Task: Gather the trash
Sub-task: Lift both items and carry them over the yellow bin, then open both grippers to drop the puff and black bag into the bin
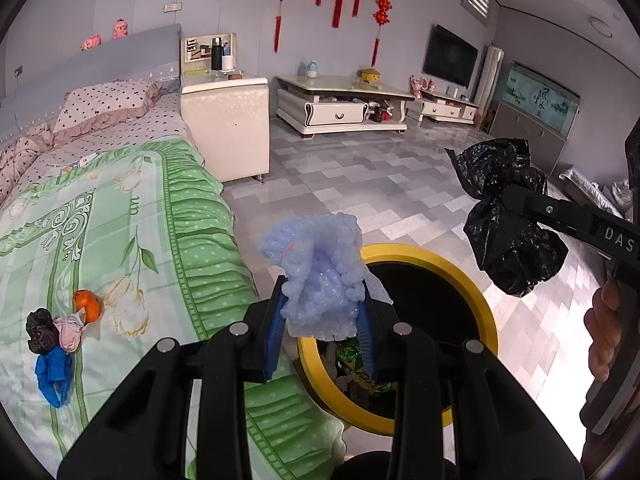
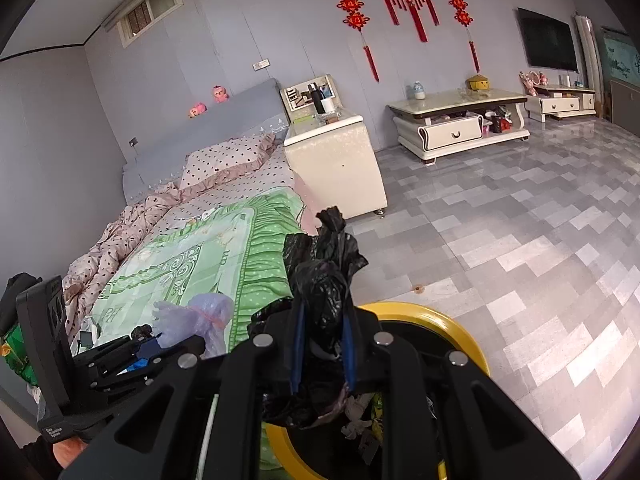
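Left gripper [image 1: 325,316] is clamped on a crumpled blue foam wrap [image 1: 320,276], holding it right above the yellow-rimmed trash bin [image 1: 490,312] that sits just past its fingertips. Right gripper [image 2: 323,354] is squeezing a scrunched black plastic bag [image 2: 324,280] over that same bin. More scraps [image 1: 60,332] lie on the bed [image 1: 132,216], off to the left gripper's left.

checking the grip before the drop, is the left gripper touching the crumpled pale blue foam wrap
Touching. The left wrist view shows the left gripper with both blue fingers pressed against the sides of the crumpled pale blue foam wrap.
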Demonstrator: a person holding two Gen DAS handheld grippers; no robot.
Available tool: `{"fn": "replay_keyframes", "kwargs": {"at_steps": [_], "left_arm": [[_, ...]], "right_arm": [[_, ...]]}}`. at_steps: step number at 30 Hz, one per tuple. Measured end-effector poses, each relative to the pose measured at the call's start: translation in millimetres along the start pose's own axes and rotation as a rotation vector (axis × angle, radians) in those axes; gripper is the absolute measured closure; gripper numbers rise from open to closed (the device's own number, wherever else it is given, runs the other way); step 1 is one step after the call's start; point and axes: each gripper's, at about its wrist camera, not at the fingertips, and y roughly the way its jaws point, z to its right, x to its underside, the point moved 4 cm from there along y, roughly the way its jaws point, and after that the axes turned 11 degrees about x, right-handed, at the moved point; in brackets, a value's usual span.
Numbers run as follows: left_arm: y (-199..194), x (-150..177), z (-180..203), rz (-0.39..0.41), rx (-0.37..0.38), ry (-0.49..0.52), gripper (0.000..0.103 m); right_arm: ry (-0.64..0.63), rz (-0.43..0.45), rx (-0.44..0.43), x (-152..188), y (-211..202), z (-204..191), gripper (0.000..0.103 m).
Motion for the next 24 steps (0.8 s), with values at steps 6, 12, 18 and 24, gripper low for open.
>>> {"fn": "replay_keyframes", "kwargs": {"at_steps": [6,12,18,24], "left_arm": [[33,11,-1,-0.045,0.025,0.0,0.071],[61,23,0,-0.079,0.052,-0.015,0.069],[70,33,4,-0.094,0.072,-0.023,0.065],[71,36,4,-0.093,0.073,-0.026,0.055]], "right_arm": [[0.013,-0.03,0.045,9,20,20,0.088],[0.041,-0.078,0.057,18,41,36,0.087],[0.058,-0.098,0.065,23,50,44,0.087],[0.069,-0.103,0.077,23,48,49,0.078]]}}
